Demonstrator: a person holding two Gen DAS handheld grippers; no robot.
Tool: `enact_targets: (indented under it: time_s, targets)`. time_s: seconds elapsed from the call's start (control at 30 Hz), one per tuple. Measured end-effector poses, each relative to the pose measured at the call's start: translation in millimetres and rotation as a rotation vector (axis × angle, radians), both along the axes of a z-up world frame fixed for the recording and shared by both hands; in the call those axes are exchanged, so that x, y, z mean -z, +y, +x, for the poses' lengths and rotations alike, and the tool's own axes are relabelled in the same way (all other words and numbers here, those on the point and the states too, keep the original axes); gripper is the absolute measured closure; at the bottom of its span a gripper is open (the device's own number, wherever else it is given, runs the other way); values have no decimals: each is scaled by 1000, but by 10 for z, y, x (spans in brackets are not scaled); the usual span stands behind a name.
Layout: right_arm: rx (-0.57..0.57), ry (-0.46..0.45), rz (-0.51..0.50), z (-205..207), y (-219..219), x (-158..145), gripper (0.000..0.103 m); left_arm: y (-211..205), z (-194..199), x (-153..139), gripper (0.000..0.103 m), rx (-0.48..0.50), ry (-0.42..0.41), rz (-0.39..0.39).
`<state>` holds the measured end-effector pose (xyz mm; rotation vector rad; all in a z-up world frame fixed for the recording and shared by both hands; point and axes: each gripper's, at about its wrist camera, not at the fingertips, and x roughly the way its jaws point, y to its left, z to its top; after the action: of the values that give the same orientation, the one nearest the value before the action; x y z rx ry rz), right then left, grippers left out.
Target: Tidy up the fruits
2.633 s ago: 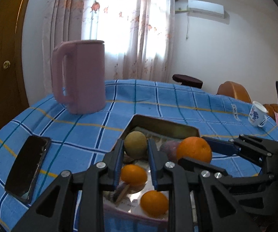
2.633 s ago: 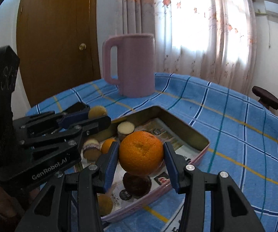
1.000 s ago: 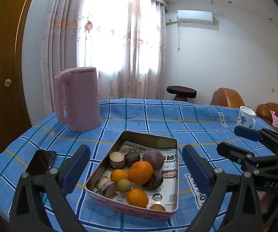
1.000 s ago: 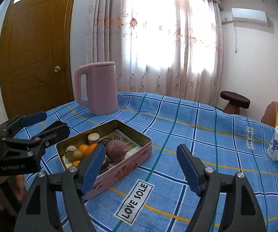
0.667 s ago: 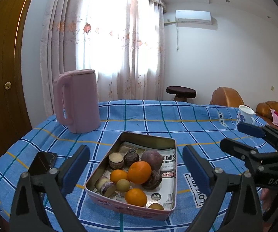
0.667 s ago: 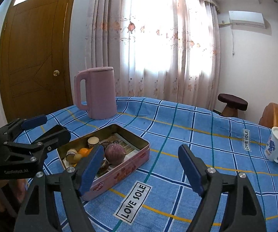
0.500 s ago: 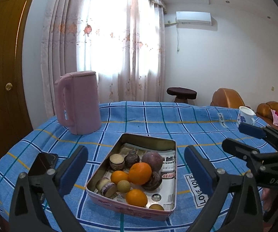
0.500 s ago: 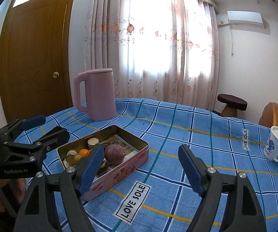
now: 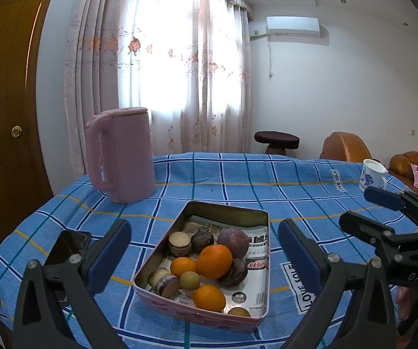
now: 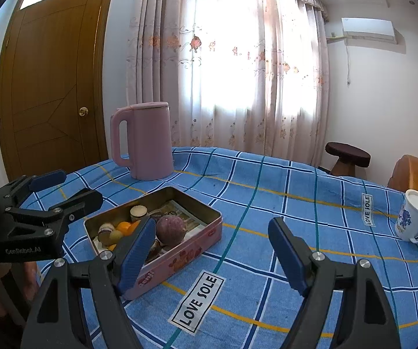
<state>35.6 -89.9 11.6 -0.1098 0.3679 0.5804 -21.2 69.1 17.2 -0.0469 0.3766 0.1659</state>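
A pink rectangular tin [image 9: 185, 312] with rounded corners is sitting on the blue checked cloth, its floor lined with printed paper. The fruits are lying piled toward its near end. A large orange [image 9: 214, 261] is resting in the middle, leaning against a dull purple round fruit [image 9: 233, 239] behind it. A smaller orange [image 9: 183, 267] is lying just to its left, and another orange [image 9: 209, 297] is sitting nearer the front wall. A small yellow-green fruit [image 9: 190, 280] is nestling between them. Dark brown, flat-topped fruits [image 9: 202, 242] are filling the remaining gaps.
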Motion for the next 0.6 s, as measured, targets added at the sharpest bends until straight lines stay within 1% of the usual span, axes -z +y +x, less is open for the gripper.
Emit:
enact_targets:
  time_s: [0.2,0.6]
  targets:
    - [9,-16,-1,-21,-26,-20,22,-32,-24,-41,0,-7,-19,24]
    - [17,-49,-25,-84,-23,-40,22,-31,-58,-118,0,-11,-50,18]
